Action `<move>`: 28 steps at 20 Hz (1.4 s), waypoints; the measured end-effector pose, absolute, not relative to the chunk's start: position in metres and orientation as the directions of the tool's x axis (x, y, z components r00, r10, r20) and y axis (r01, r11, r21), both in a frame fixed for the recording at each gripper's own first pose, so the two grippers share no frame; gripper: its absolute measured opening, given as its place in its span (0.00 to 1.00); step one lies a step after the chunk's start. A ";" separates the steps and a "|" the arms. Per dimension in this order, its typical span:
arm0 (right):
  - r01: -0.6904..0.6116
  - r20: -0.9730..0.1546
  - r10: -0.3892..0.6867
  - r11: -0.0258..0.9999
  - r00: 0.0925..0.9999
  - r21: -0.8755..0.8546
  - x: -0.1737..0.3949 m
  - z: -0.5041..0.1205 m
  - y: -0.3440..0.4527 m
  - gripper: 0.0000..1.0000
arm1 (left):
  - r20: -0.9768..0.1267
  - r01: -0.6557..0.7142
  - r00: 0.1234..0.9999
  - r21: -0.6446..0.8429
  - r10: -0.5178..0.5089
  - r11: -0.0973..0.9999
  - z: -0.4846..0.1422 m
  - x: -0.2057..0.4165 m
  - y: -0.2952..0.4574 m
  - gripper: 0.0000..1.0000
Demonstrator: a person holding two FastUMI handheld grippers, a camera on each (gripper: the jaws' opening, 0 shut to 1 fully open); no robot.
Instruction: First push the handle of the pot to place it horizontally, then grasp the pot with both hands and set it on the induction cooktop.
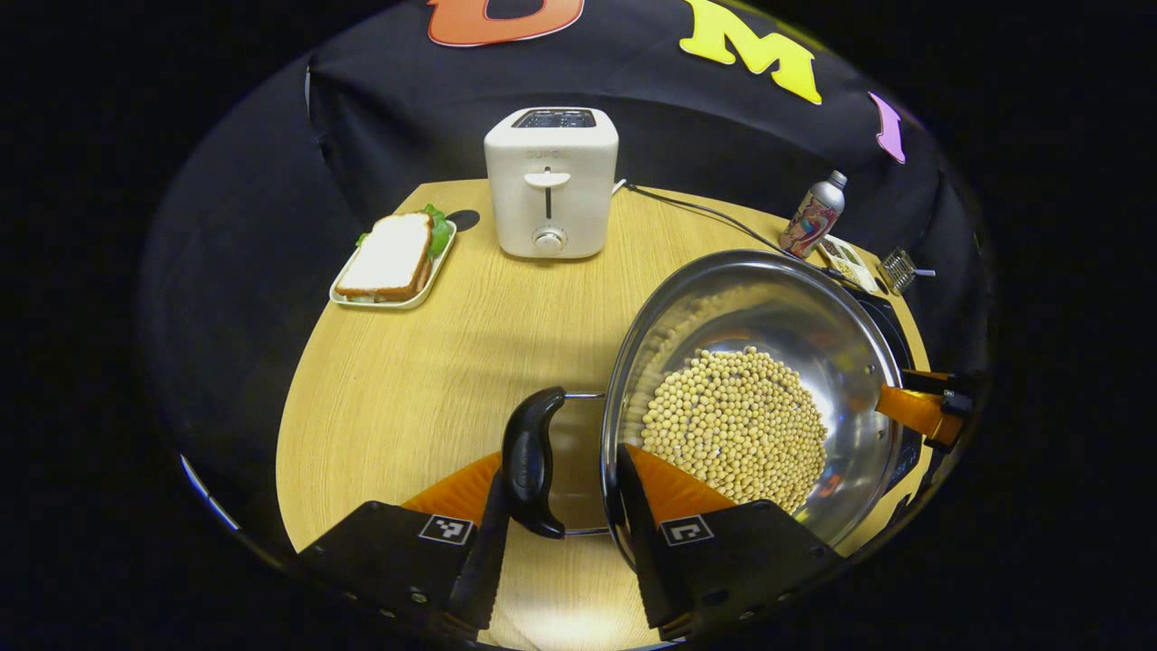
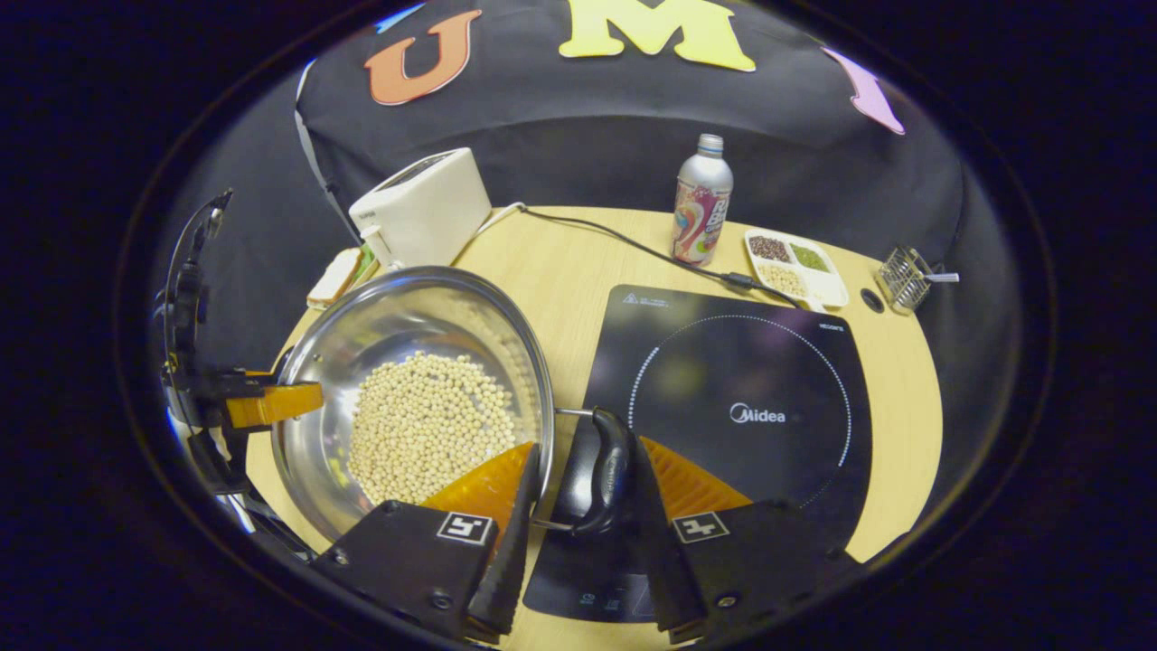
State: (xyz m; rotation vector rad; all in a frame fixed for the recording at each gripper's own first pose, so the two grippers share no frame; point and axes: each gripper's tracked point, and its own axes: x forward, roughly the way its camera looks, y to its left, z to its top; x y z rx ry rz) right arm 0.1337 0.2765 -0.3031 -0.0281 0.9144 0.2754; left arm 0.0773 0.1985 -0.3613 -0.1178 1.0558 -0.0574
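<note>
The wooden surface (image 2: 560, 262) carries everything, and the black cooktop (image 2: 750, 398) lies flat on it, straight ahead of the right tool (image 2: 578, 520) and partly under it. The steel pot (image 1: 768, 316), holding a heap of pale beans (image 1: 737, 425), sits between the two tools, its far edge over the cooktop's near corner in the left gripper view; whether it rests on the surface or is lifted cannot be told. The left tool (image 1: 560, 506) is narrowed around the pot's near side, one finger against the black handle (image 1: 533, 461) and the other inside the rim, holding it. The right tool grips the opposite handle (image 2: 607, 470) likewise, one finger inside the pot, one outside the handle. Beyond the left tool stands a white toaster (image 1: 551, 185), with a sandwich (image 1: 390, 258) on a tray to its left. Beyond the right tool stand a bottle (image 2: 702, 203), a small divided dish (image 2: 795, 258) and a wire basket (image 2: 904, 276).
</note>
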 end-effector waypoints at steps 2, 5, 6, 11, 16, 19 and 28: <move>-0.241 -0.777 0.223 0.966 0.589 0.094 0.129 -0.295 0.268 0.56 | -0.858 0.000 0.504 -0.116 -0.100 0.993 -0.358 0.078 0.200 0.60; -0.229 -0.767 0.221 0.968 0.602 0.100 0.125 -0.284 0.252 0.56 | -0.851 0.011 0.515 -0.115 -0.104 0.993 -0.354 0.079 0.198 0.60; -0.223 -0.764 0.220 0.969 0.607 0.102 0.123 -0.280 0.248 0.56 | -0.848 0.016 0.519 -0.114 -0.106 0.993 -0.355 0.076 0.191 0.60; -0.196 -0.752 0.198 0.976 0.629 0.093 0.116 -0.265 0.206 0.56 | -0.840 0.052 0.527 -0.119 -0.129 0.991 -0.351 0.082 0.196 0.60; -0.146 -0.743 0.162 0.985 0.649 0.088 0.119 -0.258 0.153 0.56 | -0.836 0.107 0.522 -0.134 -0.170 0.985 -0.362 0.090 0.194 0.60; -0.120 -0.742 0.142 0.989 0.655 0.083 0.124 -0.257 0.123 0.58 | -0.837 0.135 0.514 -0.138 -0.189 0.981 -0.363 0.093 0.191 0.60; -0.070 -0.751 0.105 0.995 0.652 0.078 0.140 -0.272 0.048 0.59 | -0.845 0.191 0.479 -0.163 -0.237 0.968 -0.362 0.101 0.193 0.60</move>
